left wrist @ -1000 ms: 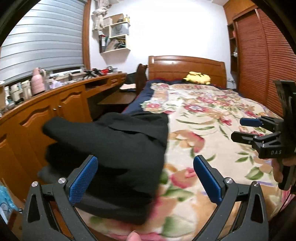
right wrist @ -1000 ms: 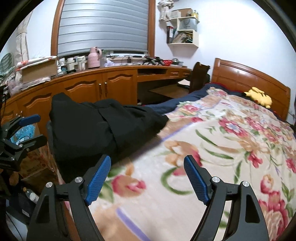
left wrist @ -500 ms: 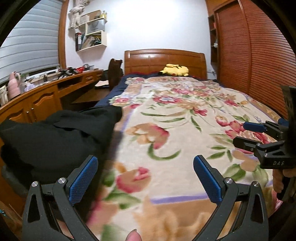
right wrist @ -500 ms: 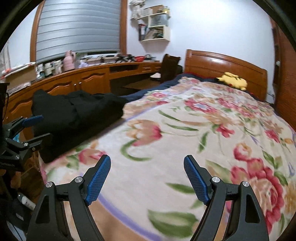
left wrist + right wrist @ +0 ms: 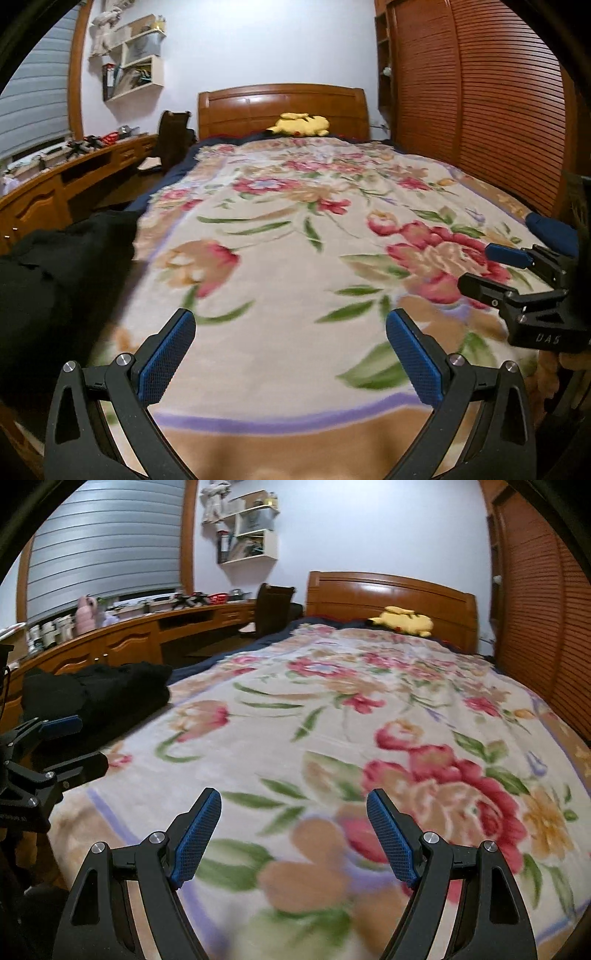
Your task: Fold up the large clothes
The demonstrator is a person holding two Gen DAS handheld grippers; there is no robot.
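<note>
A black garment (image 5: 55, 280) lies bunched at the left edge of the bed, seen in the right wrist view as a dark heap (image 5: 110, 690) at the left. My left gripper (image 5: 290, 325) is open over the floral blanket (image 5: 295, 229), with nothing between its blue pads; the garment is off to its left. My right gripper (image 5: 293, 805) is open too, empty, above the blanket (image 5: 369, 720). Each gripper shows from the side in the other's view: the right one (image 5: 480, 266) at the far right, the left one (image 5: 81, 738) at the far left.
A yellow plush toy (image 5: 299, 124) rests by the wooden headboard (image 5: 282, 107). A long wooden desk with clutter (image 5: 147, 627) and a chair (image 5: 273, 609) line the left side. Slatted wardrobe doors (image 5: 480, 110) stand along the right. Wall shelves (image 5: 251, 531) hang above.
Both views have swung right, off the black garment toward the middle of the bed. The garment has slid to the left edge of each view. Both grippers stay open and empty.
</note>
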